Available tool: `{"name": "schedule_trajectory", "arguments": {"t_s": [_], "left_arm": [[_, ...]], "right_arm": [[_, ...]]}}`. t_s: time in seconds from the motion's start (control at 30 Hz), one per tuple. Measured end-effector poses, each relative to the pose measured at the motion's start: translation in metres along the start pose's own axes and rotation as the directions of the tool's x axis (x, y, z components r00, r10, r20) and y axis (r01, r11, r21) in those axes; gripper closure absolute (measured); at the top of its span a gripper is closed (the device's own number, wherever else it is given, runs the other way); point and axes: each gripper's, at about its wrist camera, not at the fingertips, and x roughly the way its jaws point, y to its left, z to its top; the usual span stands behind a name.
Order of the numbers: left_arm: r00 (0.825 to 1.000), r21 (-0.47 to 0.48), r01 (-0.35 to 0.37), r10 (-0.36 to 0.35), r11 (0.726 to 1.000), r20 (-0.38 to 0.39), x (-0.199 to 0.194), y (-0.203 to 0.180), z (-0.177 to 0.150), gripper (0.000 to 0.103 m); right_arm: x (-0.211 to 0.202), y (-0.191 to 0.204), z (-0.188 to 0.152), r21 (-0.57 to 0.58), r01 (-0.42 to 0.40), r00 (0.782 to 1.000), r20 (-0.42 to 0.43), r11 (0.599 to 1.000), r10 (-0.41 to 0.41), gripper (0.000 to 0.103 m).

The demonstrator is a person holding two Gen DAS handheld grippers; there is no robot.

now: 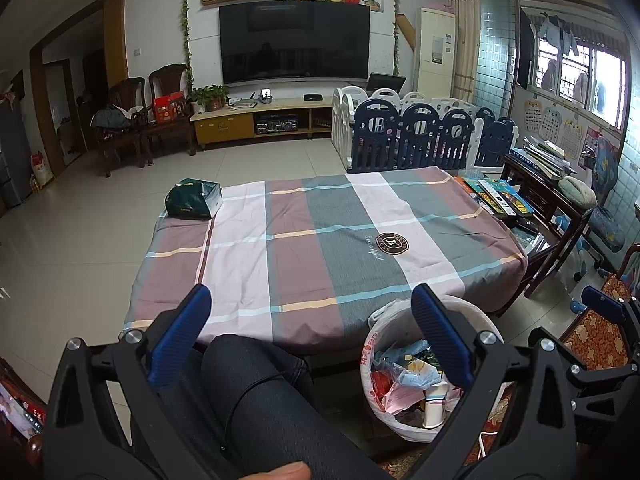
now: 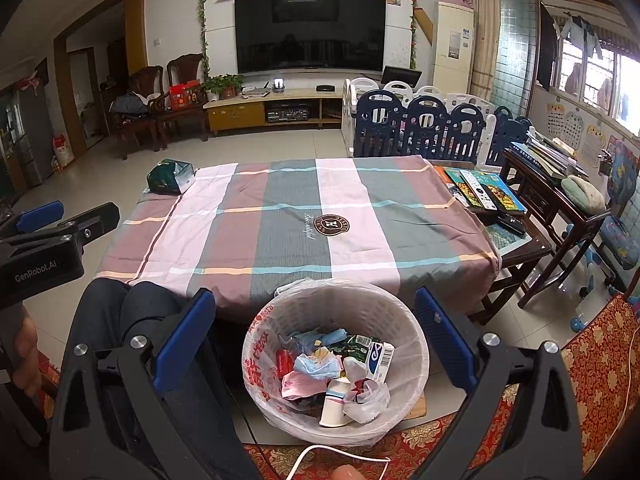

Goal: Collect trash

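A white plastic trash basket [image 2: 404,322] lined with a bag stands on the floor in front of the table; it holds a paper cup [image 2: 334,404], wrappers, a small carton and crumpled paper. It also shows in the left wrist view [image 1: 476,312]. My right gripper [image 2: 316,304] is open and empty above the basket. My left gripper [image 1: 310,300] is open and empty over the person's knees, left of the basket. A dark green packet [image 1: 194,199] lies on the table's far left corner, also in the right wrist view [image 2: 170,176].
The table wears a plaid cloth [image 2: 296,220]. Books and remotes [image 2: 484,190] lie at its right end. Wooden side tables [image 2: 560,196] and a patterned seat [image 2: 600,360] stand right. A white cable [image 2: 340,452] lies near the basket.
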Motion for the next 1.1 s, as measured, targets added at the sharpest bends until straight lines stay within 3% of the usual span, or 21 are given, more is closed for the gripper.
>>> {"name": "schedule_trajectory", "arguments": {"t_s": [0.9,1.1], "left_arm": [[1.000,0.003,0.003,-0.003,1.000,-0.017,0.005,-0.002,-0.009,0.003],[0.999,0.037,-0.016,0.014,0.999,0.052,-0.001,-0.006,-0.013,0.003]], "right_arm": [[0.004,-0.003,-0.003,0.008,0.005,1.000,-0.009,1.000,-0.005,0.005],[0.006,-0.008,-0.009,0.023,0.015,1.000,-0.019,1.000,-0.014,0.005]]}}
